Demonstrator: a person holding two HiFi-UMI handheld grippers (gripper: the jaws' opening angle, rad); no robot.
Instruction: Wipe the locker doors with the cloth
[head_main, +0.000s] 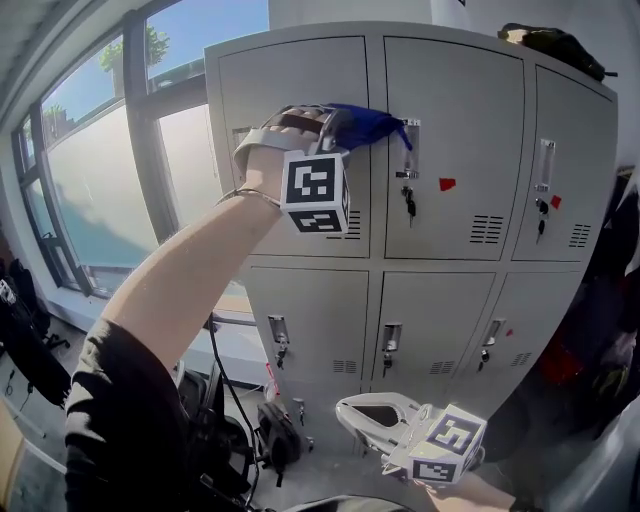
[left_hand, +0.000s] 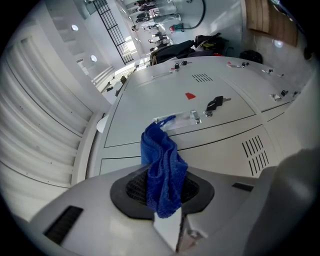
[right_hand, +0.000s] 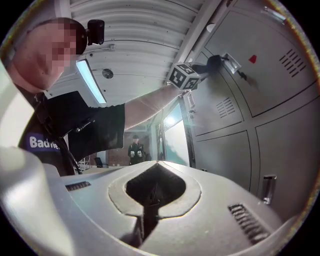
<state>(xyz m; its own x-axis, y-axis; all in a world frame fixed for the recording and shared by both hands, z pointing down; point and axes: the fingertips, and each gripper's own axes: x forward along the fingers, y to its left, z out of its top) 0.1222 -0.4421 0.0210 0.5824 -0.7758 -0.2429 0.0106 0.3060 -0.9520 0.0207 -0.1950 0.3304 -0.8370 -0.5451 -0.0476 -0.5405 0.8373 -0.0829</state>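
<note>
A grey metal locker (head_main: 450, 110) has two rows of three doors. My left gripper (head_main: 345, 125) is raised to the upper row and shut on a blue cloth (head_main: 372, 123). The cloth hangs out of the jaws and lies across the seam between the upper left and upper middle doors. In the left gripper view the blue cloth (left_hand: 162, 167) runs from the left gripper (left_hand: 166, 200) up to the middle door's handle plate (left_hand: 182, 118). My right gripper (head_main: 350, 410) hangs low in front of the bottom row, away from the doors. The right gripper (right_hand: 150, 202) is shut with nothing in it.
Keys (head_main: 408, 200) hang from the upper middle lock, next to a red sticker (head_main: 447, 184). A dark object (head_main: 555, 42) lies on top of the locker. Large windows (head_main: 100, 170) stand to the left. Bags (head_main: 275, 430) and cables lie on the floor below.
</note>
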